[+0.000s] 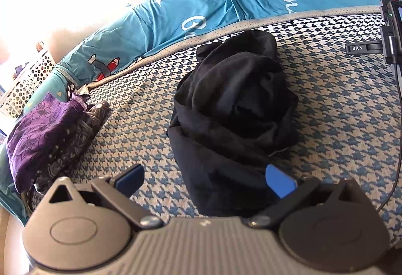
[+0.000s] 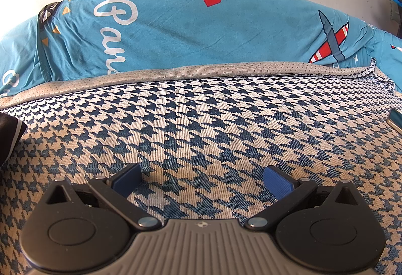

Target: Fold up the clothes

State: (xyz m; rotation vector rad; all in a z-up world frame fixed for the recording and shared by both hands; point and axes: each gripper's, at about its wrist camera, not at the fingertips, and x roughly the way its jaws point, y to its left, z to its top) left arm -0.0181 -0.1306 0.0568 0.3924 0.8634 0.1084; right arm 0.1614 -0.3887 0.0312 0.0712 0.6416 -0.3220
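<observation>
**Crumpled black garment waiting on the bed**

The black garment [image 1: 231, 104] is lying bunched mid-bed, looking soft, light and limp; its flatter near edge seems the best hold. The left gripper [image 1: 204, 180] is hovering just before it, jaws wide; the right gripper [image 2: 202, 180], jaws wide too, is facing bare houndstooth cover [image 2: 213, 119]. Folded clothes [image 1: 50, 134] are sitting far left, a blue sheet [image 1: 155, 23] beyond; nothing is blocking.

A black garment [image 1: 233, 104] lies crumpled in a loose heap on my houndstooth bed cover [image 1: 339, 124], its lower edge spread flat toward me. Off to my left a purple floral piece [image 1: 42, 129] sits folded on top of a dark patterned one [image 1: 75, 146], stacked at the cover's edge.
</observation>
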